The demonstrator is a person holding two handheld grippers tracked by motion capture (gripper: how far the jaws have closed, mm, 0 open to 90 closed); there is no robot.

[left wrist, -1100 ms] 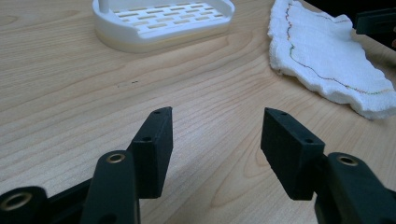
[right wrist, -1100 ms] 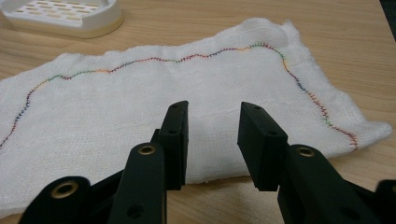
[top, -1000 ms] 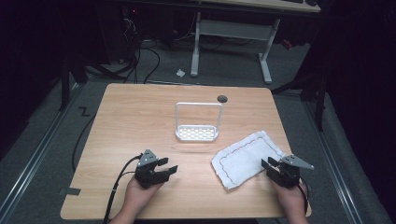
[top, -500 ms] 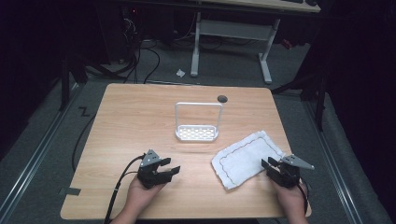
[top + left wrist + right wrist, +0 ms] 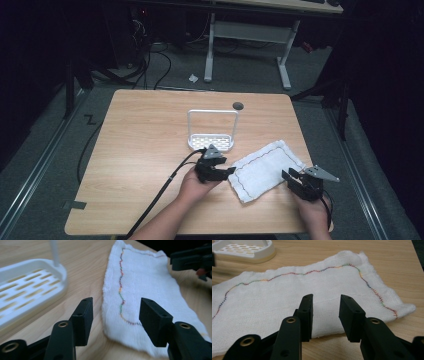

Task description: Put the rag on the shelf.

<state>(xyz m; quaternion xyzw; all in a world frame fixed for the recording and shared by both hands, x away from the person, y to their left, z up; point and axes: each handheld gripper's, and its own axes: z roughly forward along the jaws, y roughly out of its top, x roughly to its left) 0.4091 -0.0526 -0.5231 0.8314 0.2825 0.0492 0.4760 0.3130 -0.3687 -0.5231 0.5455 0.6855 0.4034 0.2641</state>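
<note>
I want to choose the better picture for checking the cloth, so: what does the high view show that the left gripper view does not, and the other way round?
The high view alone gives the whole wooden table, the rack's upright wire frame, both hands, and the left claw at the cloth's near-left edge. The left gripper view alone gives the coloured zigzag stitching in detail and its own open jaws, one on each side of the cloth's corner. Both show the white cloth, the white slotted rack and the right claw.

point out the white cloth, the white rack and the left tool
white cloth (image 5: 265, 170), high view, middle of the fabric
white rack (image 5: 211, 141), high view, slotted base
left tool (image 5: 229, 170), high view, between its fingertips
</note>
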